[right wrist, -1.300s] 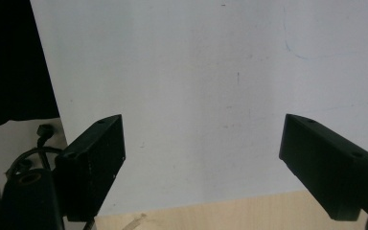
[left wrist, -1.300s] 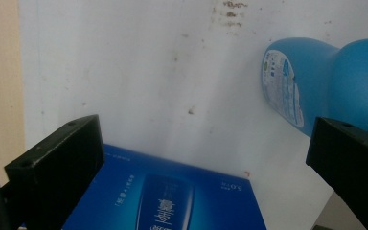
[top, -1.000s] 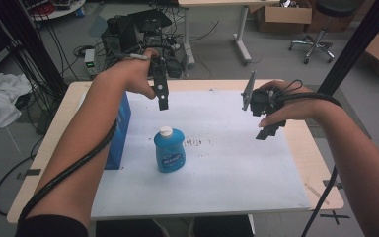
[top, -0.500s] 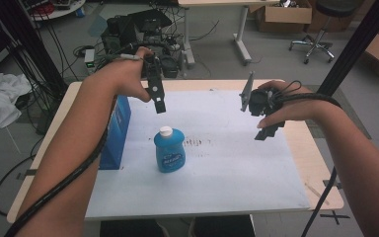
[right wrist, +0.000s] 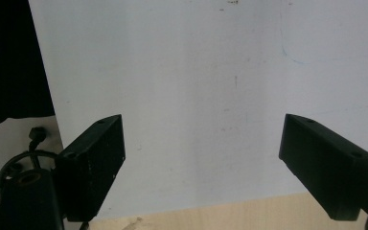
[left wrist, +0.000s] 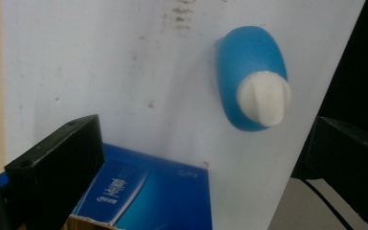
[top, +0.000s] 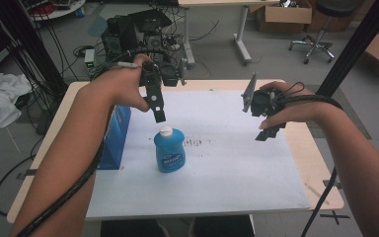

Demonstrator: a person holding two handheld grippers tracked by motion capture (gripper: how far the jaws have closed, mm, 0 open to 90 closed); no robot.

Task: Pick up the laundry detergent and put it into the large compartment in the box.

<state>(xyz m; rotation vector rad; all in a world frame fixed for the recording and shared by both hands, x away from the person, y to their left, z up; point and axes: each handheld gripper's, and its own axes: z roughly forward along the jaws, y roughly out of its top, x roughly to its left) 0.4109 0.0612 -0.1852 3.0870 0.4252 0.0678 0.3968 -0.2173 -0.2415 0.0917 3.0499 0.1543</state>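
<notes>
Blue box (top: 116, 140) at frame left, standing on the white sheet (top: 217, 168). Left gripper (top: 159, 116) spread wide, hanging just above the blue soap bottle (top: 169, 149), centre-left. Right gripper (top: 269, 133) at right, spread wide, holding nothing.

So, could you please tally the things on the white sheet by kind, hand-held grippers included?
Blue bottle with white cap: 1
Blue box: 1
Hand-held grippers, both open above the sheet: 2 (left hand-held gripper, right hand-held gripper)
Total: 4
</notes>
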